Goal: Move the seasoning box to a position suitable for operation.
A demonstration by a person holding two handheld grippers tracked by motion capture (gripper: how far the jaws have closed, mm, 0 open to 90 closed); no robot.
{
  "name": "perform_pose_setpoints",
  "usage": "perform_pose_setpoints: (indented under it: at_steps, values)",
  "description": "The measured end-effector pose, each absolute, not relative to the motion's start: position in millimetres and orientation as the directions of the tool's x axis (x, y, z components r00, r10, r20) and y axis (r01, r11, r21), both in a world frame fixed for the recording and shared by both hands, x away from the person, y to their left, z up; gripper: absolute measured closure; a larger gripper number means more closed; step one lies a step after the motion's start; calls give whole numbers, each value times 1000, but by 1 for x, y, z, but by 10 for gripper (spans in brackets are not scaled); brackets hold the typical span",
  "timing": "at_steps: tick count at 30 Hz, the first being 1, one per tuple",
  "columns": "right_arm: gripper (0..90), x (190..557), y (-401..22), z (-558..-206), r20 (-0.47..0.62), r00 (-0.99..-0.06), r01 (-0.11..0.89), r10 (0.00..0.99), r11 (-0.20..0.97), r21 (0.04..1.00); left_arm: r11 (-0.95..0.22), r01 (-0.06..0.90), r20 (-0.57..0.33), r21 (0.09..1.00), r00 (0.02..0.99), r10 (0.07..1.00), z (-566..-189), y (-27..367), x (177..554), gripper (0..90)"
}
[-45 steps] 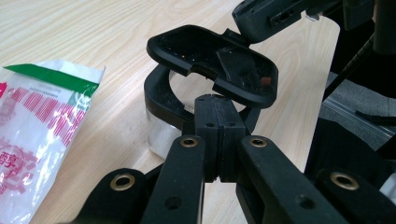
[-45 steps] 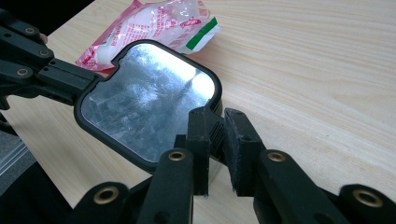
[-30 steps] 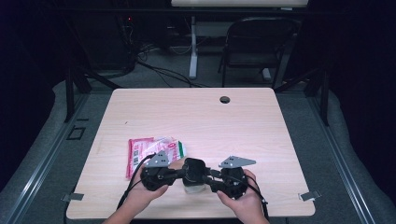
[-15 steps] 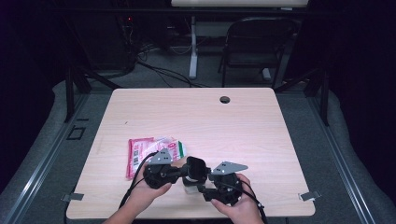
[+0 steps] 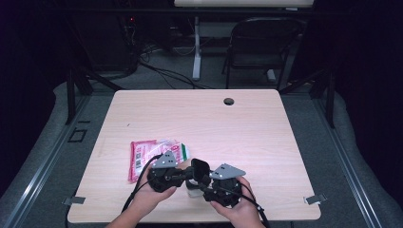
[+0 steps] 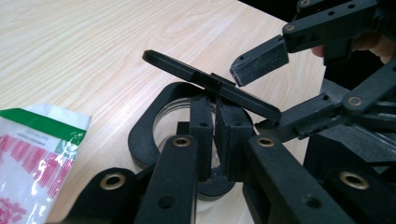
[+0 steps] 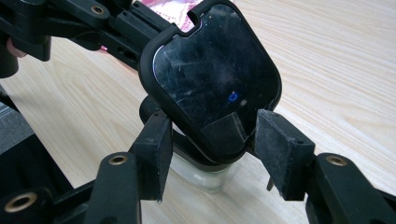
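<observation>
A small clear container (image 5: 193, 191) with a black rim (image 6: 144, 135) and a hinged black lid (image 5: 200, 167) stands near the table's front edge. The lid (image 6: 210, 84) is tilted up. My left gripper (image 6: 215, 126) comes in from the left. Its jaws have just been opening slightly, but stay close together, pinched on the rim beside the hinge. My right gripper (image 7: 217, 154) is open, its jaws having widened in the last second. One pad (image 7: 154, 149) stands on each side of the lid's free edge (image 7: 215, 70) without pressing it.
A red, white and green plastic packet (image 5: 142, 156) lies flat just left of the left gripper. A round cable hole (image 5: 228, 101) sits near the table's far edge. A folding chair (image 5: 261, 42) and cables stand beyond the table.
My right gripper has shifted left and nearer the front edge, close under the lid, and its jaws stand wider. The left hand has stayed put.
</observation>
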State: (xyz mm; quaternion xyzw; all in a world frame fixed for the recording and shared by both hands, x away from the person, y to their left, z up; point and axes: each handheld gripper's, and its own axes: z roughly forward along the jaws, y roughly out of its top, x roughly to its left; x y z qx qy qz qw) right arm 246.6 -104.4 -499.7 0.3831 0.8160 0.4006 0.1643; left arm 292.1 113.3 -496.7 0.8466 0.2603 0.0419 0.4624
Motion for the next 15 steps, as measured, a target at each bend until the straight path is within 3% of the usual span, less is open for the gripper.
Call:
perform_pose_setpoints:
  at_steps: [15]
  values:
    - [508, 246, -106, -499, 50, -651, 496, 757, 374, 784, -405, 448, -146, 797, 793, 591, -509, 127, 306, 647]
